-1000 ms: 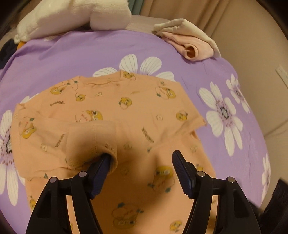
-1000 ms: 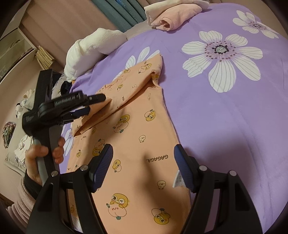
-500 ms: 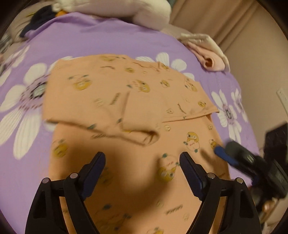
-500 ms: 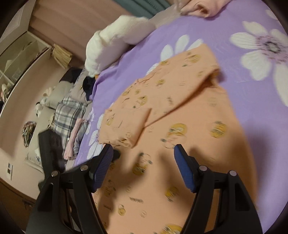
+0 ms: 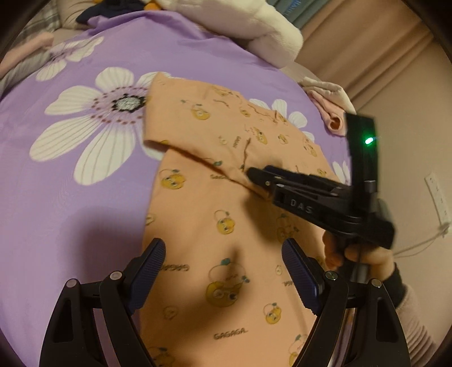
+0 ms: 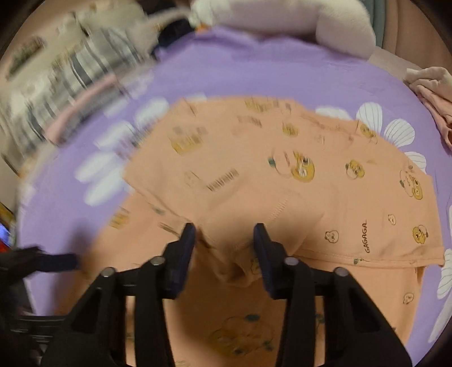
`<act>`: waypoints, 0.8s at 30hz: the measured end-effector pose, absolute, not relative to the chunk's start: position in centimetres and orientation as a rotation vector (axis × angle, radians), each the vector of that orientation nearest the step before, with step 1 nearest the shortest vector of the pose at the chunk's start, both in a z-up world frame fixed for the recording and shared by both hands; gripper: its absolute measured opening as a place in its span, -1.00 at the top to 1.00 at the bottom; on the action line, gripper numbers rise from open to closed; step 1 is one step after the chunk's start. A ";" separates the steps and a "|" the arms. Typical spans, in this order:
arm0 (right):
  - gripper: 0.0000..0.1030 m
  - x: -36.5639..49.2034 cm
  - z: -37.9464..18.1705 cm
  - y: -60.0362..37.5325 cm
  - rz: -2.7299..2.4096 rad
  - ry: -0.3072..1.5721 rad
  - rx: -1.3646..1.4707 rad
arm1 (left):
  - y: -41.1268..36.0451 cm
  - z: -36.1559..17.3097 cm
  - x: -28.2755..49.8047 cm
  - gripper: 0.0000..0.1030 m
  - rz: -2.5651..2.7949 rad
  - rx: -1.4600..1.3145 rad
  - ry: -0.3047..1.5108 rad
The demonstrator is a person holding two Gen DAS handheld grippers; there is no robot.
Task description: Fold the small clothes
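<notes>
purple bedding printed with large white daisies [image 5: 93, 132] covers the bed, with beige curtains and a plain wall behind it. one orange child's shirt [image 5: 214, 220] with yellow cartoon faces and "gagaga" lettering lies spread across the middle of the sheet; its body runs lengthwise from the near edge of the left wrist view toward the far side, and the upper part is folded crosswise over it as a wide band. one cuffed sleeve end [image 6: 234, 248] lies on top of the body, pointing toward the right wrist camera.

two grippers are in view. left gripper [image 5: 223, 271] hovers above the lower body of the shirt, its two blue-padded fingers spread wide with nothing between them. right gripper [image 6: 223, 248] has its fingers partly closed to either side of the sleeve end; the cloth bunches between the pads, though motion blur makes it impossible to tell whether they actually pinch it. a hand in a pink sleeve [image 5: 364, 257] holds that gripper's handle.

one white fluffy blanket [image 5: 248, 25] sits at the far edge, and one folded pink and cream garment [image 5: 330, 104] rests near the far right corner. striped fabric [image 6: 79, 76] lies blurred at the left.
</notes>
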State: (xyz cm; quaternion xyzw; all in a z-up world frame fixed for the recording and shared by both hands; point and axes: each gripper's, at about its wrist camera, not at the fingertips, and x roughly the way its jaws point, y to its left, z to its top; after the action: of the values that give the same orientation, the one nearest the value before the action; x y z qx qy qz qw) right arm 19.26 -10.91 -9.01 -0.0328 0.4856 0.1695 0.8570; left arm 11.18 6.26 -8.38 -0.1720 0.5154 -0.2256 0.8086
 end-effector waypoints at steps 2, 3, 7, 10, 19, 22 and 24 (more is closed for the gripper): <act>0.69 19.3 -9.2 -11.9 0.335 1.011 -0.034 | 6.9 -8.6 11.1 -0.63 -0.483 -0.386 1.105; 0.79 19.0 -8.8 -12.8 0.329 0.990 0.020 | 7.1 -8.7 11.1 -0.63 -0.477 -0.393 1.106; 0.84 16.0 -7.0 -18.8 0.284 0.854 0.340 | 7.6 -9.1 11.1 -0.63 -0.475 -0.411 1.114; 0.81 13.1 -8.1 -21.7 0.247 0.834 0.466 | 7.7 -9.4 10.9 -0.63 -0.482 -0.420 1.126; -0.12 11.9 -11.0 -26.1 0.254 0.846 0.805 | 7.9 -9.5 10.5 -0.63 -0.480 -0.427 1.143; 0.08 13.1 -11.3 -25.3 0.232 0.886 0.789 | 8.2 -9.6 10.5 -0.63 -0.473 -0.429 1.147; 0.58 13.7 -11.1 -24.5 0.214 0.914 0.732 | 8.4 -9.8 10.5 -0.63 -0.466 -0.431 1.154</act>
State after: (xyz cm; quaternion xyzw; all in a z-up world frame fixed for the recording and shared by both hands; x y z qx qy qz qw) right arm 13.74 -24.51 -11.12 0.3446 0.4307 0.1010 0.8280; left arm 10.49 8.42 -9.82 -0.2002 0.5361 -0.2165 0.7910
